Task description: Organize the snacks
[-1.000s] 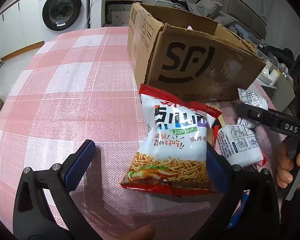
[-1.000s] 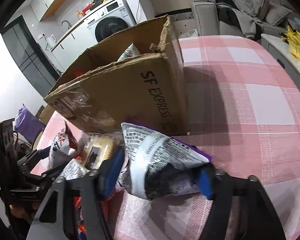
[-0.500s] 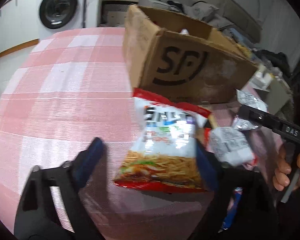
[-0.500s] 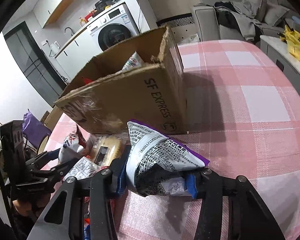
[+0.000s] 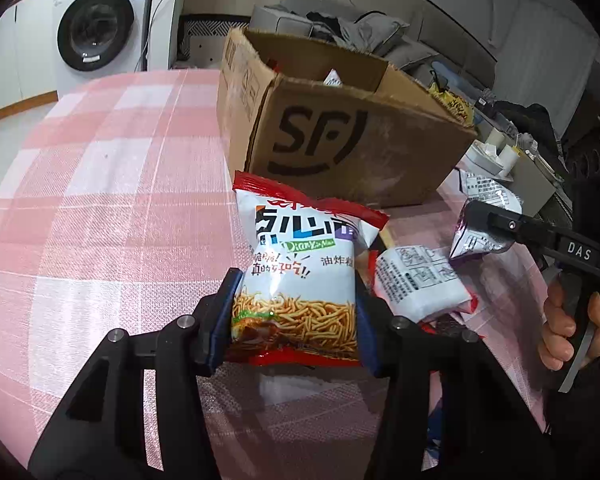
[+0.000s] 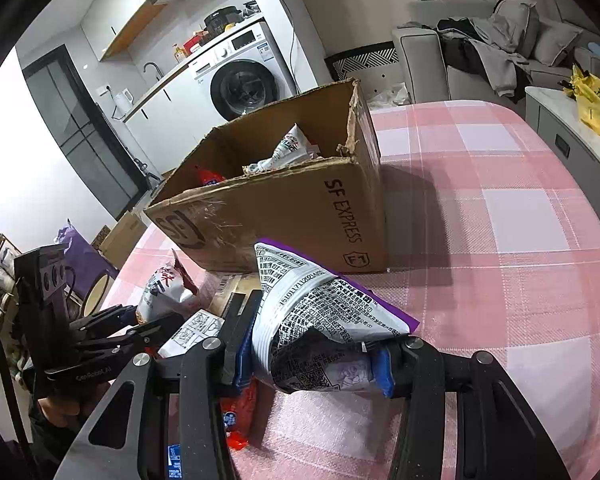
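Noodle-snack bag (image 5: 296,280), red and white, is clamped at its lower half in the left gripper (image 5: 296,316), held up off the desk (image 5: 100,208) just near of the cardboard box (image 5: 340,136). Purple-edged packet (image 6: 320,320) is pinched, crumpled, in the right gripper (image 6: 312,360), also lifted, near side of the same box.

Box sits open-topped at the far middle of the pink checked desk. Inside, a couple of packets (image 6: 288,152) already show, so some sorting looks done.

Left to do, by my read: both held bags are not yet in the box. More loose stuff lies on the desk between the two grippers: a white wrapped pack (image 5: 420,284) just right of the noodle bag, a red wrapper (image 6: 240,408) under the right gripper, something tan (image 6: 236,292) against the box front. Count unclear, partly hidden.

Roughly midway, maybe less.
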The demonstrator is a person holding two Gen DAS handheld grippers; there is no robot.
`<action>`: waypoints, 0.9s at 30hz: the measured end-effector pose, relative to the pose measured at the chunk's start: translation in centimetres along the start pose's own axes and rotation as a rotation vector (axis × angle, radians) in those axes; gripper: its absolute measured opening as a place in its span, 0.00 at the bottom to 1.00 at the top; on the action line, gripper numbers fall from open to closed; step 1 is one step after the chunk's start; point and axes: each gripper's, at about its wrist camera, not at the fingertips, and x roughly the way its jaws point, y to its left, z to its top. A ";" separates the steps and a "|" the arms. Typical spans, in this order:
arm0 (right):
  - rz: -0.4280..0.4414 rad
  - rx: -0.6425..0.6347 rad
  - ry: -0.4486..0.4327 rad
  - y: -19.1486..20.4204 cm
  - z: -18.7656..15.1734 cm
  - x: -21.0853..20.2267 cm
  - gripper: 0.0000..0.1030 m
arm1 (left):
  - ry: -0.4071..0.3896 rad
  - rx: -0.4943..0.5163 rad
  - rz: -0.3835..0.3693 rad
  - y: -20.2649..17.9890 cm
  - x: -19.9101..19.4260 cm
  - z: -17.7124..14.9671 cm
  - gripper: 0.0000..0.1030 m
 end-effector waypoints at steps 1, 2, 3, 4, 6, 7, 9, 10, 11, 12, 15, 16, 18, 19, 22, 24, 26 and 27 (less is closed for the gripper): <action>0.003 -0.002 0.001 0.1 0.0 -0.2 0.46 | -0.008 0.002 0.000 -0.1 -0.3 0.0 0.47; 0.006 -0.003 0.001 0.1 0.0 -0.3 0.46 | -0.019 0.006 0.002 -0.2 -0.6 0.0 0.46; 0.010 -0.006 -0.001 0.2 0.0 -0.5 0.46 | -0.032 0.010 0.003 -0.3 -0.9 0.1 0.46; 0.013 -0.009 -0.005 0.2 0.1 -0.6 0.46 | -0.039 0.011 0.004 -0.4 -1.2 0.2 0.46; 0.022 -0.016 -0.015 0.4 0.2 -1.0 0.46 | -0.054 0.009 0.010 -0.5 -1.8 0.3 0.46; 0.027 -0.018 -0.019 0.5 0.2 -1.2 0.46 | -0.065 0.005 0.013 -0.5 -2.2 0.4 0.47; 0.035 -0.022 -0.028 0.6 0.3 -1.5 0.46 | -0.082 -0.006 0.016 -0.3 -3.0 0.5 0.46; 0.038 -0.024 -0.032 0.8 0.3 -1.7 0.46 | -0.088 -0.012 0.016 -0.3 -3.4 0.5 0.46; 0.041 -0.026 -0.034 0.9 0.4 -1.9 0.46 | -0.094 -0.017 0.015 -0.2 -3.7 0.6 0.46; 0.045 -0.029 -0.041 1.1 0.5 -2.2 0.46 | -0.101 -0.021 0.015 -0.2 -4.1 0.7 0.47; 0.050 -0.036 -0.059 1.4 0.8 -3.1 0.46 | -0.136 -0.020 0.023 -0.2 -5.4 1.3 0.47; 0.050 -0.037 -0.063 1.5 1.0 -3.3 0.46 | -0.143 -0.019 0.023 -0.3 -5.8 1.4 0.47; 0.057 -0.037 -0.074 1.6 1.3 -3.9 0.46 | -0.163 -0.015 0.023 -0.6 -6.7 1.9 0.47; 0.059 -0.040 -0.081 1.7 1.5 -4.2 0.46 | -0.177 -0.009 0.023 -0.9 -7.3 2.2 0.47; 0.064 -0.042 -0.098 2.0 2.1 -5.0 0.46 | -0.199 0.002 0.024 -1.4 -8.2 3.0 0.47; 0.067 -0.042 -0.108 2.1 2.6 -5.2 0.46 | -0.211 0.005 0.015 -1.6 -8.7 3.8 0.47; 0.068 -0.045 -0.121 2.4 3.1 -5.7 0.46 | -0.224 0.007 0.020 -2.1 -9.0 4.4 0.47; 0.068 -0.044 -0.125 2.4 3.2 -5.8 0.46 | -0.230 0.009 0.021 -2.2 -9.3 4.7 0.47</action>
